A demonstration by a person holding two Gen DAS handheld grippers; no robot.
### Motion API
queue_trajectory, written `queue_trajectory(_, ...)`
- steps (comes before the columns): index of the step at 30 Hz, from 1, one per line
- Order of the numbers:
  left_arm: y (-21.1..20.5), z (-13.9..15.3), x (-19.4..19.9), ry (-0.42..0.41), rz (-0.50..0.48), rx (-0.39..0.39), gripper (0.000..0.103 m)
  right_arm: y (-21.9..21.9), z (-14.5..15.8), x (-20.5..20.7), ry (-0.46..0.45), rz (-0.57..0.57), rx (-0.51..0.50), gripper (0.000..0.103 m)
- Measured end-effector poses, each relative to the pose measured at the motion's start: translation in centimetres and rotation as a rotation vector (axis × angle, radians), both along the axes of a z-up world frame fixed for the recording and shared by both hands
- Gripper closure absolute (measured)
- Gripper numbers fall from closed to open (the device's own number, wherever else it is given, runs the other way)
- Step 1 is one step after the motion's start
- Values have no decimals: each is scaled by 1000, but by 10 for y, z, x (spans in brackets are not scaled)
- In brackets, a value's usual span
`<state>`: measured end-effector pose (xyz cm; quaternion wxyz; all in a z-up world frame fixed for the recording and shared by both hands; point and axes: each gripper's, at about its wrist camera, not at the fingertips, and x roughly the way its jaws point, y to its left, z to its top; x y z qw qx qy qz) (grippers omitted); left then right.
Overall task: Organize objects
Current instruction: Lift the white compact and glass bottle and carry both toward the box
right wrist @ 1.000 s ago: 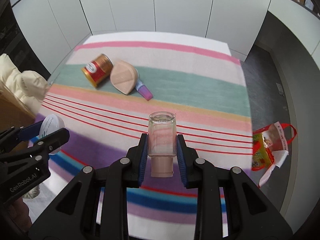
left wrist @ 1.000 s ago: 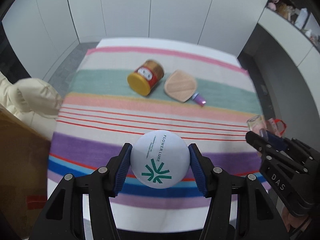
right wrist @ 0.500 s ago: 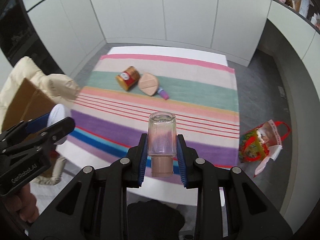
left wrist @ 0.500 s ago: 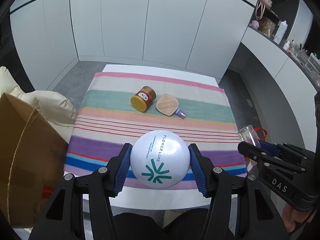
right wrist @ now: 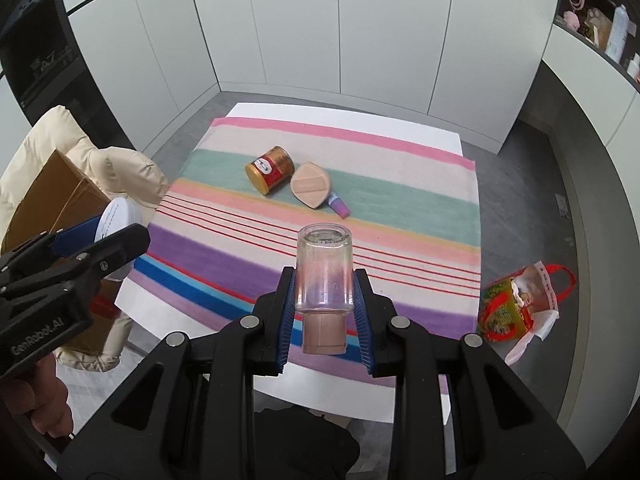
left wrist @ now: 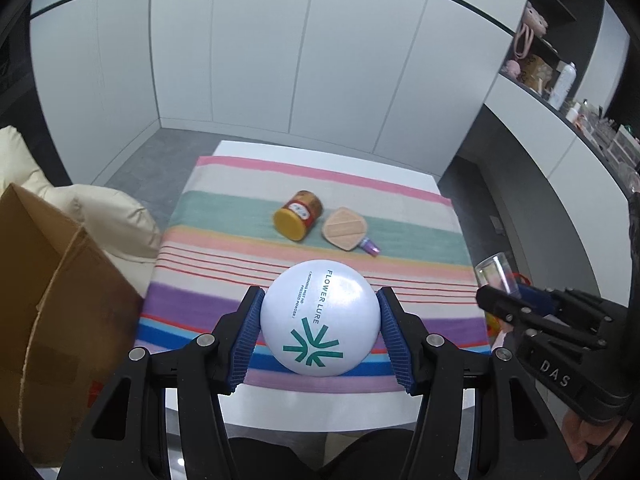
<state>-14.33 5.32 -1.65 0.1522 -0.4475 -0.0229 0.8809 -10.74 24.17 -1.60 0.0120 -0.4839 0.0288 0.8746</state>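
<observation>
White and round, the powder compact printed "FLOWER LURE" sits clamped between the blue pads of the left gripper, held in the air over the near edge of the striped cloth in the left wrist view. Farther back on the cloth's green band a gold can lies on its side, with a tan puff just beside it and a small purple item at the puff's far edge. A cardboard box stands at the left.

From the right wrist view, the right gripper pinches a clear glass bottle (its tan cap pointing back toward the camera), also off the table. A colourful bag lies on the floor to the right.
</observation>
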Motion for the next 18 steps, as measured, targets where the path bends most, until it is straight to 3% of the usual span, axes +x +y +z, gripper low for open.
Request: queue_trajectory(18, -87, 3, 3, 31, 140, -1, 45, -85, 6, -27, 40, 151, -23, 75)
